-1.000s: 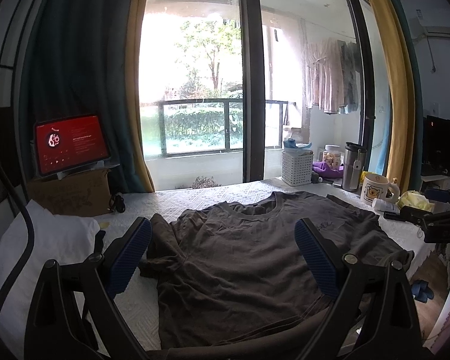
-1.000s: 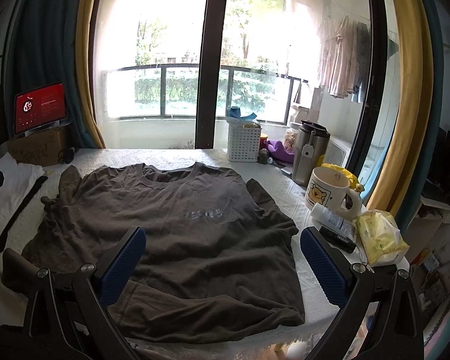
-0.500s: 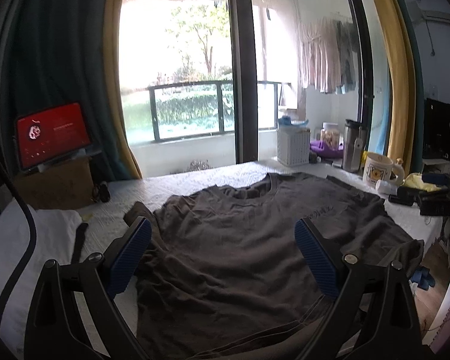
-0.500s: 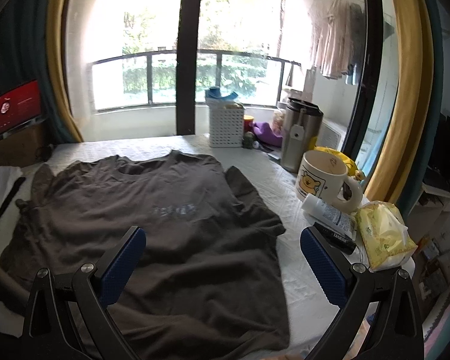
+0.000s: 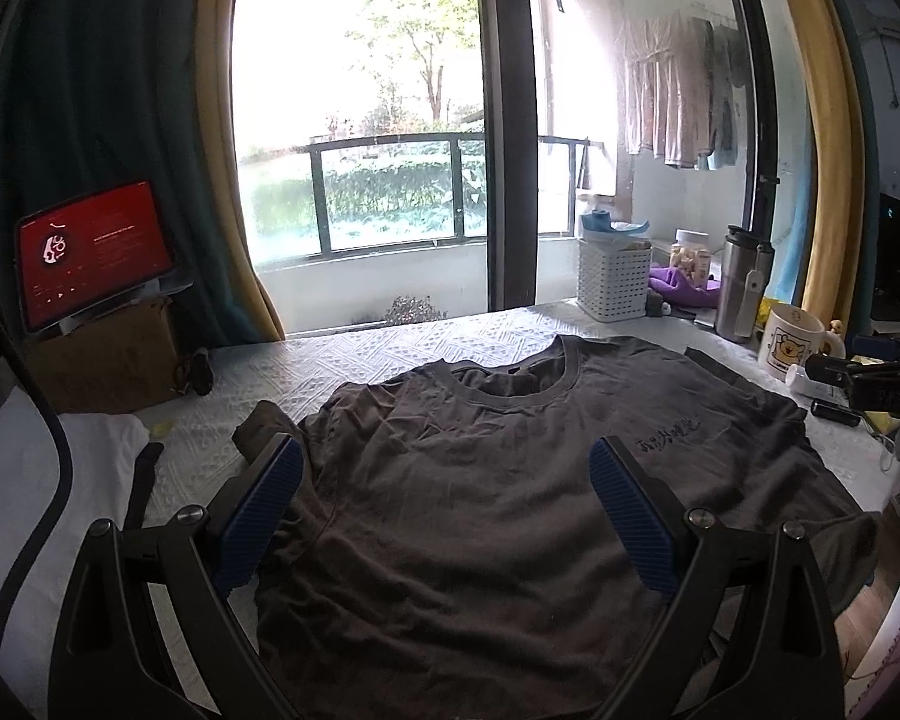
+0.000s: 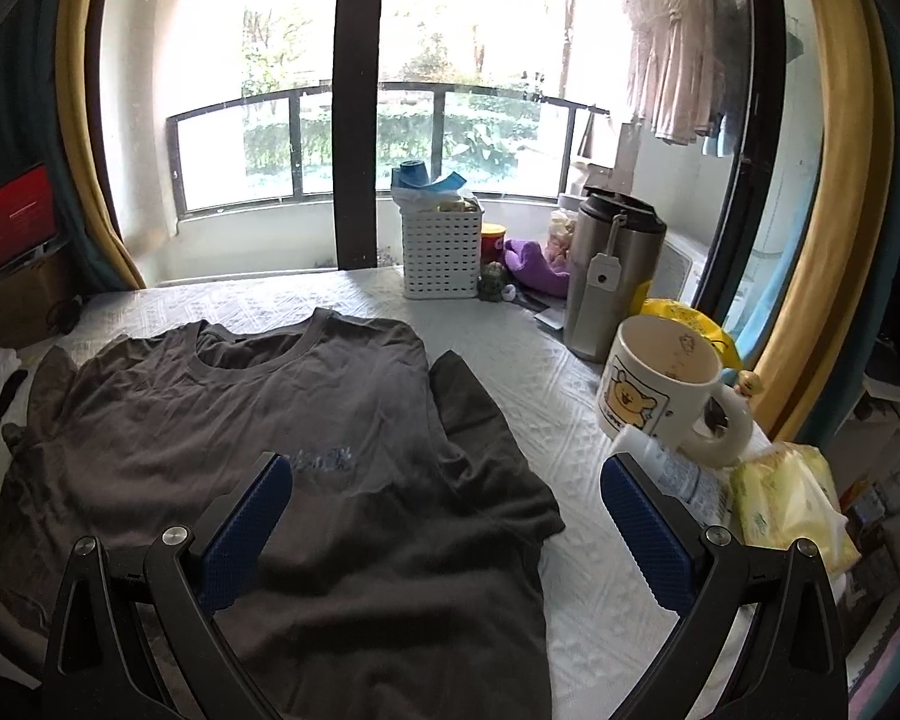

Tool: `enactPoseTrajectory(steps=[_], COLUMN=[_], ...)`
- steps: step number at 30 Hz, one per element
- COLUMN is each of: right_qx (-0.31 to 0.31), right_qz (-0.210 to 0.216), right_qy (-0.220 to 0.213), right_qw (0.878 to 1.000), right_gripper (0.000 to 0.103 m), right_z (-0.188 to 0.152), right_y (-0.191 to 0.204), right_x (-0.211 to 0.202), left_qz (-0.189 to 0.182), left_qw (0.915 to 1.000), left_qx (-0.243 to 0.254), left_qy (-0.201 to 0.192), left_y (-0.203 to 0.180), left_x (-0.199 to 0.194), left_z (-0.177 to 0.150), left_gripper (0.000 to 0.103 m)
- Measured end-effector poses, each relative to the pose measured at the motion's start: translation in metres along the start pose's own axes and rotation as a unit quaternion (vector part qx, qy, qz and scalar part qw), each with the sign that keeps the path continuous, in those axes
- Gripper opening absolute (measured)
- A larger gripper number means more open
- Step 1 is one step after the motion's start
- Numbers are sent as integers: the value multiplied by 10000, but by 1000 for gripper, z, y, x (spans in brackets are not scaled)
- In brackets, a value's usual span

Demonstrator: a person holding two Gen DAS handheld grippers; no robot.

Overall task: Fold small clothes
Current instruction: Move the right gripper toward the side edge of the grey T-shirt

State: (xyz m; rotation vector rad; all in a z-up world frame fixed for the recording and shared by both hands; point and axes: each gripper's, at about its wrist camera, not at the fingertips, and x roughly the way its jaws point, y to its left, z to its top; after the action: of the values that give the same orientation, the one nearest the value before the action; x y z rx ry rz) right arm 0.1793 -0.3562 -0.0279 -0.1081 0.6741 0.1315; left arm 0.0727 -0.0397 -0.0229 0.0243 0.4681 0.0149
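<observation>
Room interior, daylit from the far side. A tall glass door (image 5: 384, 138) with a dark central post (image 5: 504, 120) opens onto a balcony with a dark railing (image 5: 390, 192); trees and a hedge lie beyond, brightly overexposed. Yellow curtains (image 5: 810, 138) backed by dark teal drapes (image 5: 90, 120) frame the glass on both sides. Pale garments (image 6: 672, 60) hang on the balcony at right. A white quilted surface (image 6: 546, 384) fills the foreground. At left, a cardboard box (image 5: 108, 360) supports a screen glowing red (image 5: 90, 246). Wooden floor (image 5: 876, 606) shows at lower right.
</observation>
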Motion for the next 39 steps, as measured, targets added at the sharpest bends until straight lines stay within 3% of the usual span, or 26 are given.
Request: enactPoseTrajectory(steps=[29,31,33,34,35,39], right_qx=[196,264,251,220,183,-40], right_qz=[446,564,686,718,710,873], right_qy=[544,605,764,905,1049,1311], right_qw=[9973,9962,9944,9931,9918,9875], right_gripper=[103,93,62,55,51,51], right_z=[38,42,45,46,46,45], right_y=[-63,-68,-71,-71,-71,-62], right_x=[134,147,162,173,183,204], left_qz=[32,23,9,1,-3,13], left_qw=[9987,9985,9983,9981,9981,9975], left_qx=[138,146,142,136,134,133], left_qy=[490,527,569,593,607,690], left_y=[-43,-44,-45,-45,-45,-43], left_x=[90,94,100,103,104,111], left_z=[36,36,37,37,36,36], left_gripper=[96,96,96,96,96,96])
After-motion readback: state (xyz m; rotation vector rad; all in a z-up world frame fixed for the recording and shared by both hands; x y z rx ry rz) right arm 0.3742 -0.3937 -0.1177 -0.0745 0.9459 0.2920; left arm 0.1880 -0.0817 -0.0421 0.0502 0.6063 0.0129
